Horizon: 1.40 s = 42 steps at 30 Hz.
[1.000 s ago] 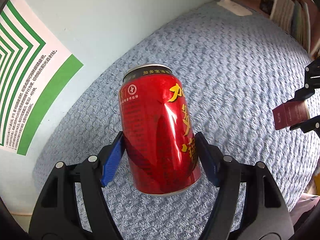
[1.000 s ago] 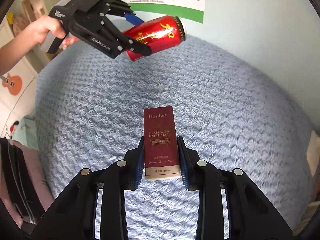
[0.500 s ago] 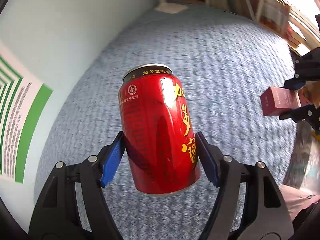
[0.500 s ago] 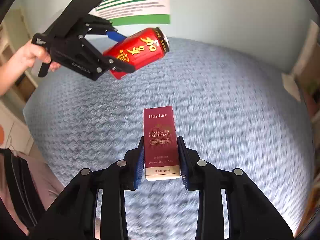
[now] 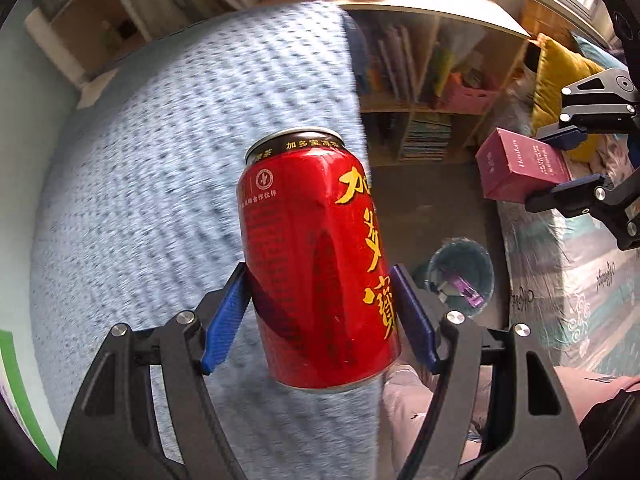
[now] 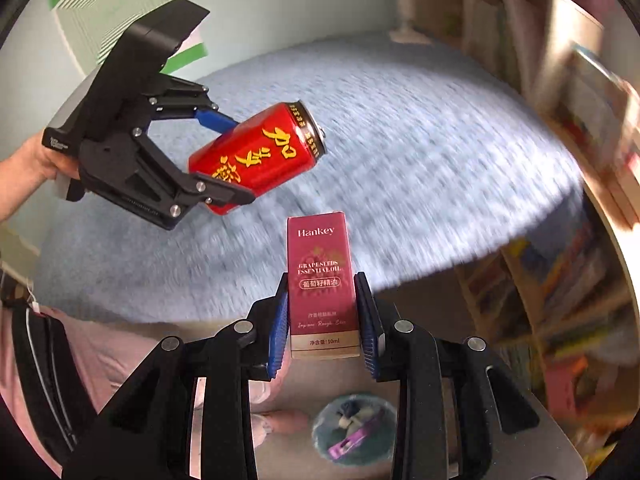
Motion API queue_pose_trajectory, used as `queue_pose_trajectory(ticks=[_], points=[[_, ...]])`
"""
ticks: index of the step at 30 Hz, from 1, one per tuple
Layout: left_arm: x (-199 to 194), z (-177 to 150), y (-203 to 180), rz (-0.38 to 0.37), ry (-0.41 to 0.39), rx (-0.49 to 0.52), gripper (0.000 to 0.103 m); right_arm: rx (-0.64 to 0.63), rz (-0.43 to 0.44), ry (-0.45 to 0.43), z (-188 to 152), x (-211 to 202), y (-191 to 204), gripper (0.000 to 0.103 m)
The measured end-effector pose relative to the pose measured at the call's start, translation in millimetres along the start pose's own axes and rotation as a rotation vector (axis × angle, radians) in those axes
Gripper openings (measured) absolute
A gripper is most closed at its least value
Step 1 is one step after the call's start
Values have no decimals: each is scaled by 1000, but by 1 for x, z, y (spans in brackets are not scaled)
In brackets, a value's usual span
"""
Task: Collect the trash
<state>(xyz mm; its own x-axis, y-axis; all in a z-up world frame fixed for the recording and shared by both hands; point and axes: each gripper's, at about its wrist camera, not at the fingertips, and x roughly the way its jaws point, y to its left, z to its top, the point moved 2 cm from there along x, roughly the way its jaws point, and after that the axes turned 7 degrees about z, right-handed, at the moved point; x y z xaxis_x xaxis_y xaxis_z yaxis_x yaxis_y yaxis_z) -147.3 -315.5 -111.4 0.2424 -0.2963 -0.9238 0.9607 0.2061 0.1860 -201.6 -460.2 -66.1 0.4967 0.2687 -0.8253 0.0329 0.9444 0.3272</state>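
My left gripper (image 5: 320,312) is shut on a dented red drink can (image 5: 316,256) with gold characters, held in the air at the bed's edge; both also show in the right wrist view, gripper (image 6: 224,160) and can (image 6: 256,160). My right gripper (image 6: 322,320) is shut on a maroon "Hankey" carton (image 6: 322,280), seen too in the left wrist view (image 5: 520,168) at right. A round teal trash bin (image 5: 460,276) with a purple item inside stands on the floor below; it also shows in the right wrist view (image 6: 352,436).
A blue knitted bedspread (image 5: 160,200) covers the bed on the left. Wooden bookshelves (image 5: 420,92) with books stand beyond the bed. A yellow cushion (image 5: 556,80) and a patterned mat (image 5: 580,280) lie to the right. My legs in pink (image 6: 120,360) are below.
Both grippers have swung away from the wall and bed toward the floor side, each still holding its item. The trash bin and bookshelves have come into view.
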Motion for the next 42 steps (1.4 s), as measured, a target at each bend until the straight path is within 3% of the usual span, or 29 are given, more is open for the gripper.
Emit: queue_pose_trajectory(ticks=[9, 15, 26, 29, 30, 31, 32, 42], points=[[34, 28, -166, -146, 67, 220, 68, 312, -93, -4, -165, -51, -43, 32], [65, 24, -244, -201, 150, 350, 68, 483, -96, -8, -239, -50, -50, 32], [100, 8, -303, -239, 268, 518, 68, 651, -68, -21, -292, -26, -61, 33], [109, 2, -310, -234, 294, 548, 71, 661, -69, -11, -300, -20, -64, 47], [110, 0, -312, -217, 295, 554, 79, 662, -82, -10, -302, -20, -66, 57], [111, 0, -314, -205, 287, 562, 88, 665, -95, -12, -304, -21, -67, 60], [110, -1, -315, -193, 276, 568, 90, 674, -95, -13, -306, -22, -68, 60], [95, 10, -297, -189, 249, 485, 91, 690, -128, -23, -309, -44, -73, 60]])
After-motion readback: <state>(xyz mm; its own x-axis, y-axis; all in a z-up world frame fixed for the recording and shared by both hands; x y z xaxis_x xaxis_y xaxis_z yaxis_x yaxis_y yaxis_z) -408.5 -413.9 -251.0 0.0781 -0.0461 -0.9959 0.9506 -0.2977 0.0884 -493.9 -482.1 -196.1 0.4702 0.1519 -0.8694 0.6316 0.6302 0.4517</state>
